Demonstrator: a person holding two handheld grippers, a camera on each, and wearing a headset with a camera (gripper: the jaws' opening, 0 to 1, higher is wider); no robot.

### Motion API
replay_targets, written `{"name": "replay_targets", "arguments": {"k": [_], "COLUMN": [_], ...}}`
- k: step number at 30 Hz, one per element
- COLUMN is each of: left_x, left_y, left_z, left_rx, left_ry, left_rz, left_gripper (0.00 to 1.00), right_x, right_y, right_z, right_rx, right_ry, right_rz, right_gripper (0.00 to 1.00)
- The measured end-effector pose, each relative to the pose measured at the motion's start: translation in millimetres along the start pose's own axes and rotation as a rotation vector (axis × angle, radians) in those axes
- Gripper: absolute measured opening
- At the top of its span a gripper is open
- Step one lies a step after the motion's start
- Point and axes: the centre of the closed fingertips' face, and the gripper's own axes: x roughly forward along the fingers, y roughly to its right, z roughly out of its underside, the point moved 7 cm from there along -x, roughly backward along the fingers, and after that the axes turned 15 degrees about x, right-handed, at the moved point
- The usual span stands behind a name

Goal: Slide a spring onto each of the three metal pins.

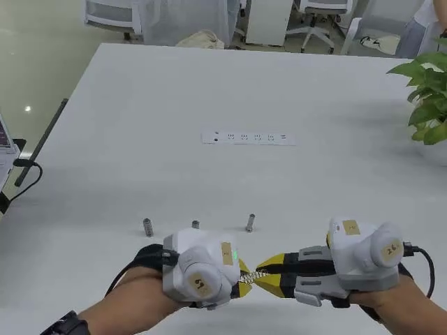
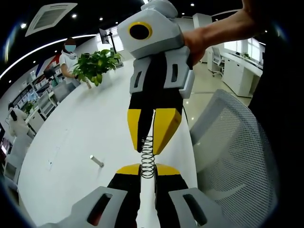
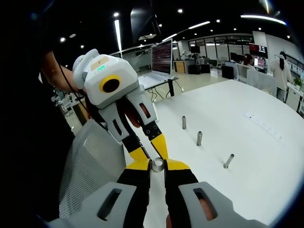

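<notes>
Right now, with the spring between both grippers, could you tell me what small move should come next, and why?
Probably open the left gripper and let the right gripper carry the spring alone: both clamp it, one at each end, so it cannot go over any of the pins farther out on the table.

A white table spans the centre of the head view, a white power strip lying at its middle and a leafy potted plant at the right edge. Office chairs stand on glossy pale floor along the top. In the right gripper view, strip lights glow at upper centre (the ceiling is dark) above a lit monitor; a grey mesh chair back sits lower left.
</notes>
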Motion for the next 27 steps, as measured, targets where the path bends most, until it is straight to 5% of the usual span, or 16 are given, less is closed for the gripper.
{"name": "replay_targets", "arguments": {"k": [20,27], "left_x": [3.6,5.4], "left_y": [-4.1,-3.8], "left_z": [2.3,-1.6], "left_rx": [-0.066,-0.056], "left_ry": [0.03,0.04], "left_rz": [-0.025,-0.024], "left_gripper": [0.02,0.02], "right_x": [7.1,5.2], "right_y": [-1.4,-1.3], "right_z": [-12.5,-5.5], "right_rx": [-0.114,-0.205], "right_ry": [-0.093,-0.205], "right_rz": [0.026,0.044], "right_gripper": [0.09,0.19]}}
